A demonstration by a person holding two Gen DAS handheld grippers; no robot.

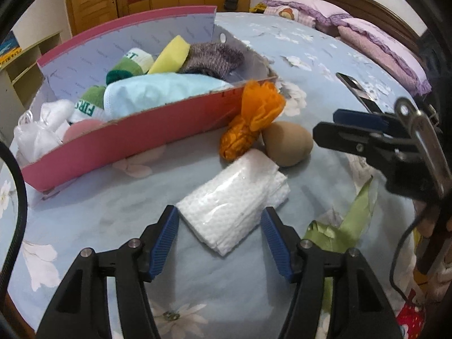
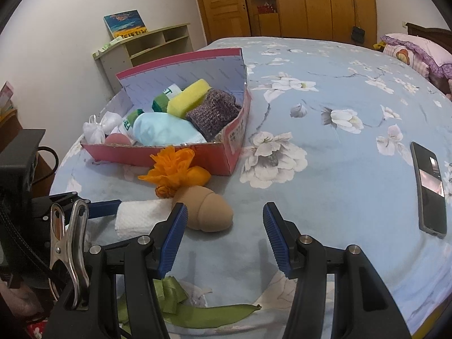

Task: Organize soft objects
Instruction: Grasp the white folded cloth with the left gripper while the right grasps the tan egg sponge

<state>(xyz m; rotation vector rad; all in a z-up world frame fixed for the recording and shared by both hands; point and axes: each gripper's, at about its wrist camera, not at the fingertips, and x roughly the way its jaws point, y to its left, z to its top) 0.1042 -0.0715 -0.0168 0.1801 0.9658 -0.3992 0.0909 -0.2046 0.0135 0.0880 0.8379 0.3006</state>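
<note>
Left gripper point(image 1: 220, 236) angled down, fingers apart astride dimpled white tissue pack point(image 1: 231, 200), not pinching; right gripper point(image 2: 224, 237) open, empty, beside smooth tan egg-shaped sponge point(image 2: 210, 212).

wrist views, downward, near (shared) pink box point(image 1: 135, 138)

Pink box point(image 1: 147, 130) matt cardboard; white towel point(image 1: 234, 200) dimpled paper (glossy film wrap); bedspread point(image 2: 339, 169) soft cloth.
</note>
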